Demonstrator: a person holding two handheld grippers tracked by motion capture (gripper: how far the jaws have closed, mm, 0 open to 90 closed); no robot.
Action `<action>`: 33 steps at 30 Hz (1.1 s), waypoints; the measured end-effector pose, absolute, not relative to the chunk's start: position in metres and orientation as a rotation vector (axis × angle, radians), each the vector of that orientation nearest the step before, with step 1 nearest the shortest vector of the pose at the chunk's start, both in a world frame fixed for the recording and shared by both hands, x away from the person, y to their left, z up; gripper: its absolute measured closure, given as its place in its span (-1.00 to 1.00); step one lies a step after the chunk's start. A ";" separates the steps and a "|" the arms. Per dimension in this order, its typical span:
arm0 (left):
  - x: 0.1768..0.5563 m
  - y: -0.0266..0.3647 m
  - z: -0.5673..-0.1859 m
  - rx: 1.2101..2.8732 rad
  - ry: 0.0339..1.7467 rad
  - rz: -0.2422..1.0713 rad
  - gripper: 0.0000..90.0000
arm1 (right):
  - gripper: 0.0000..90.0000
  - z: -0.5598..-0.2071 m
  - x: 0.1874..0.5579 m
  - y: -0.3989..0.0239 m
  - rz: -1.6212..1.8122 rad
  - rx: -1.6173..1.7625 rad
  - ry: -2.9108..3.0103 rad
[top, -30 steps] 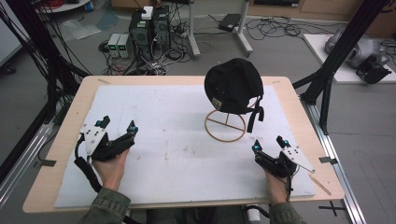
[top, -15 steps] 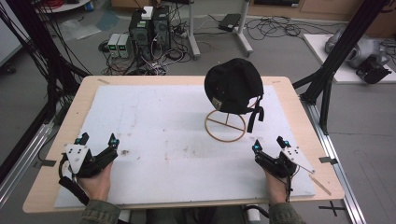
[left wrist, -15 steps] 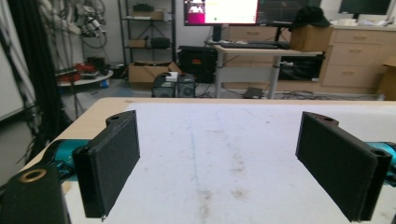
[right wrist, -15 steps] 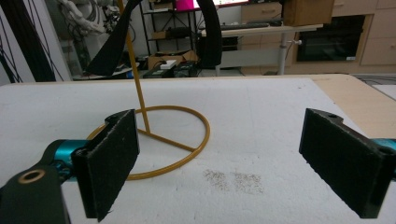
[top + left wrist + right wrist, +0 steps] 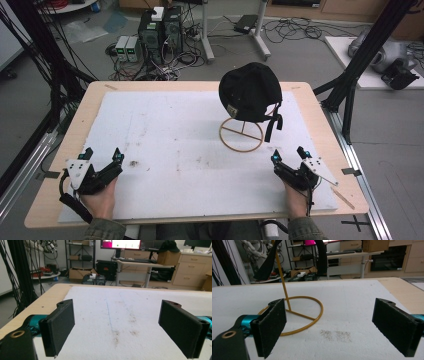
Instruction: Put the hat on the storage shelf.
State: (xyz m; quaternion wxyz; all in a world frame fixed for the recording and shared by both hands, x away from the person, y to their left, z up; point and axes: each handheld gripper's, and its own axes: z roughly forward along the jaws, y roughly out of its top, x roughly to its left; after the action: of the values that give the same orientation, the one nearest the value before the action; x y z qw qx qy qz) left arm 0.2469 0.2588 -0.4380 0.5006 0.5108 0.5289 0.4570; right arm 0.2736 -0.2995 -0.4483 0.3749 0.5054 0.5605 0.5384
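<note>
Left tongs [image 5: 102, 156]: yours, low at the near left of the table, jaws spread wide, nothing between them. In the left gripper view [image 5: 117, 327] the two black jaws frame only bare white sheet with a few brown stains.

Left hand [image 5: 100, 200]: wrapped round the tongs' body from beneath, forearm entering from the near edge, in an olive sleeve.

Right tongs [image 5: 289, 155]: yours, at the near right of the table, jaws also spread wide and empty. In the right gripper view [image 5: 329, 325] the left jaw overlaps the near rim of the ring base in the picture; contact cannot be told.

Right hand [image 5: 296, 202]: gripping the tongs from behind, wrist at the near edge.

White sheet [image 5: 175, 150]: rough foam-like cover over most of the table top, lightly stained; both tongs sit over it.

Table [image 5: 75, 125]: pale wood, its border showing around the sheet.

Stand [image 5: 242, 134]: thin yellow wire, a flat ring base with a cross-bar and an upright stem, standing on the sheet right of centre, just ahead of your right tongs. Seen also at [image 5: 297, 312].

Cap [image 5: 250, 92]: black, seated on top of the stand, a small tag at its lower edge, a strap hanging down its right side beside the ring.

Beyond the table: grey floor with computer towers [image 5: 160, 27], loose cables and black frame posts [image 5: 365, 55].
</note>
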 end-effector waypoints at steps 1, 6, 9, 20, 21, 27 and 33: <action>0.247 0.259 -0.438 1.235 1.279 1.105 -0.69 | -0.75 -0.448 0.274 -0.300 1.376 1.290 1.437; 0.247 0.262 -0.439 1.232 1.299 1.110 -0.69 | -0.75 -0.449 0.275 -0.298 1.374 1.271 1.453; 0.246 0.264 -0.440 1.226 1.308 1.108 -0.69 | -0.75 -0.449 0.275 -0.299 1.379 1.272 1.453; 0.248 0.261 -0.440 1.236 1.309 1.102 -0.69 | -0.75 -0.449 0.275 -0.302 1.386 1.277 1.453; 0.249 0.260 -0.440 1.242 1.306 1.100 -0.69 | -0.75 -0.449 0.275 -0.302 1.386 1.280 1.448; 0.250 0.257 -0.441 1.256 1.319 1.088 -0.69 | -0.75 -0.448 0.274 -0.301 1.390 1.281 1.459; 0.250 0.256 -0.442 1.256 1.317 1.085 -0.68 | -0.75 -0.449 0.275 -0.302 1.386 1.272 1.457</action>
State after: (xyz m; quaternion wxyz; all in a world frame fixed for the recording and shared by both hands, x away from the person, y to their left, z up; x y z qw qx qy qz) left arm 0.2501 0.2556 -0.4416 0.4895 0.5171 0.5419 0.4465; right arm 0.2745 -0.3024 -0.4485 0.3717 0.4961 0.5685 0.5408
